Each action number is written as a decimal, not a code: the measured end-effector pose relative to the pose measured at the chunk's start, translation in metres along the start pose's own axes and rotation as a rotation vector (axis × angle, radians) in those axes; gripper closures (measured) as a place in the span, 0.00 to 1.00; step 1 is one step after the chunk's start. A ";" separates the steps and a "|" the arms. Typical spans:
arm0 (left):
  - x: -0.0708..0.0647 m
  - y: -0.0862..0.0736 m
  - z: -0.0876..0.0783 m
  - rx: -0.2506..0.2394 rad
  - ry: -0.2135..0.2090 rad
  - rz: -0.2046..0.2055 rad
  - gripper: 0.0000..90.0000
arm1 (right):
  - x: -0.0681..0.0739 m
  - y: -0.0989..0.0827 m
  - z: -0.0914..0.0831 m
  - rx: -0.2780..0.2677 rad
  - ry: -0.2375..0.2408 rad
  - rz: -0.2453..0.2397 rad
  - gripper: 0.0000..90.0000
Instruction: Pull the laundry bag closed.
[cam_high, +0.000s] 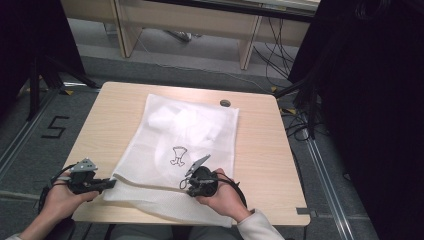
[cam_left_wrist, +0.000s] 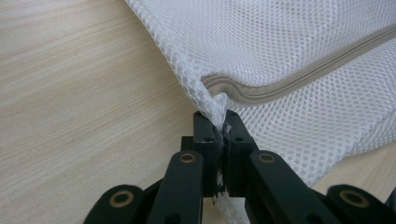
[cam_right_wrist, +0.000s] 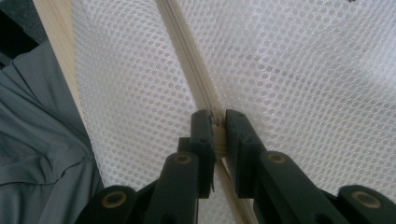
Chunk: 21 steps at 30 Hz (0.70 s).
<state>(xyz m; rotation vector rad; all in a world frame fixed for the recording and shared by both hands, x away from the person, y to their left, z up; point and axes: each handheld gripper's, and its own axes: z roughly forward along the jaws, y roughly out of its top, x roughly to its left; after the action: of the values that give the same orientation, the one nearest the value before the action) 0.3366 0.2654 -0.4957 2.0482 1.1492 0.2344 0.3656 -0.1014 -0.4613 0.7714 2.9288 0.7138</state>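
A white mesh laundry bag (cam_high: 185, 145) lies flat in the middle of the wooden table (cam_high: 260, 150), and its near edge hangs a little over the table's front edge. The left gripper (cam_left_wrist: 218, 122) is clamped on the bag's near-left corner, right where the zipper (cam_left_wrist: 299, 77) ends. The right gripper (cam_right_wrist: 215, 120) is closed on the zipper farther along the bag's near edge, on the zipper pull as it seems.
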 end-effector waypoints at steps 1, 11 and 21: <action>0.000 0.000 0.000 0.000 0.001 0.001 0.95 | 0.000 0.000 0.000 -0.002 0.003 -0.002 0.92; 0.000 0.000 0.000 0.002 0.001 0.003 0.95 | 0.000 -0.004 -0.004 0.008 -0.002 0.019 0.92; 0.000 0.000 0.000 0.006 0.002 0.006 0.95 | -0.003 -0.008 -0.005 0.000 -0.002 0.014 0.92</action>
<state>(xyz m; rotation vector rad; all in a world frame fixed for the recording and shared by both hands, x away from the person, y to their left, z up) 0.3366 0.2655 -0.4957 2.0575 1.1461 0.2360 0.3639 -0.1113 -0.4602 0.7928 2.9247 0.7142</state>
